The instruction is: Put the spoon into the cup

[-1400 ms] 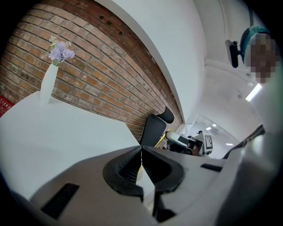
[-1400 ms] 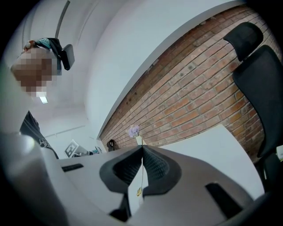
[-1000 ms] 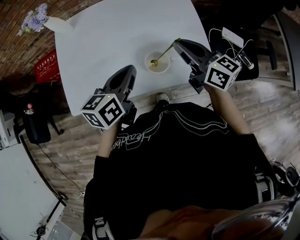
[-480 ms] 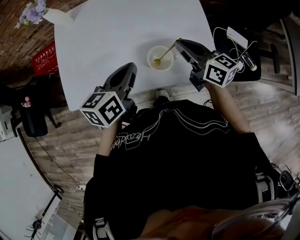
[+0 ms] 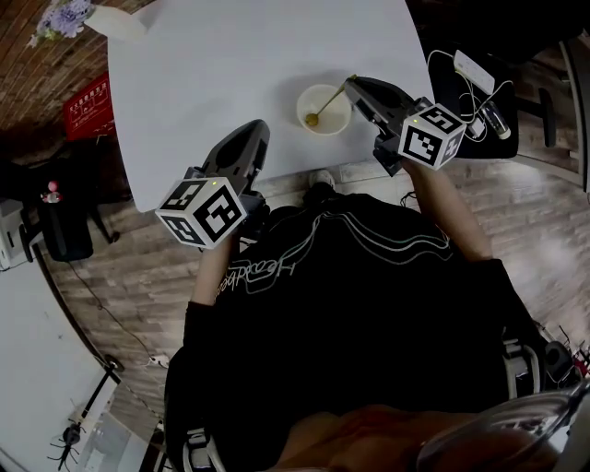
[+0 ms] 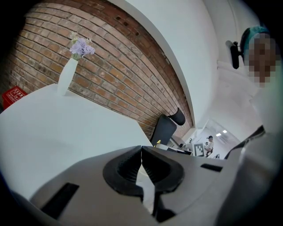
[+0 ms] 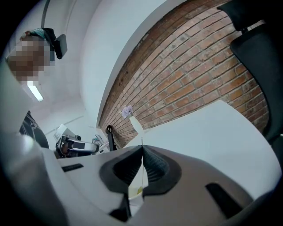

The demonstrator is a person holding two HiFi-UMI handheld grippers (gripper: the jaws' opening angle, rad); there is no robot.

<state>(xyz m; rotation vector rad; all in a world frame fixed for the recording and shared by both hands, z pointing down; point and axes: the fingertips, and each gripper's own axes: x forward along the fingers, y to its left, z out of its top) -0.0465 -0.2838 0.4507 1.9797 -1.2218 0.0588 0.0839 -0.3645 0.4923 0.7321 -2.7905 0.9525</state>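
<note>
A white cup (image 5: 324, 109) stands on the white table (image 5: 212, 64) near its front edge. A thin gold spoon (image 5: 330, 101) slants down into it, its bowl end inside the rim as seen from above. My right gripper (image 5: 353, 83) is shut on the top of the spoon's handle, just right of the cup. In the right gripper view the handle (image 7: 142, 142) shows as a thin line between the shut jaws (image 7: 142, 150). My left gripper (image 5: 259, 129) hangs shut and empty at the table's front edge, left of the cup; its jaws (image 6: 141, 152) meet with nothing between them.
A white vase with purple flowers (image 5: 88, 20) stands at the table's far left corner (image 6: 66, 75). A red box (image 5: 89, 109) sits on the floor to the left. A dark chair with cables and devices (image 5: 475, 74) is to the right of the table.
My right gripper has drawn closer to the cup with the spoon, which now stands steeper in it. The left gripper has kept its place.
</note>
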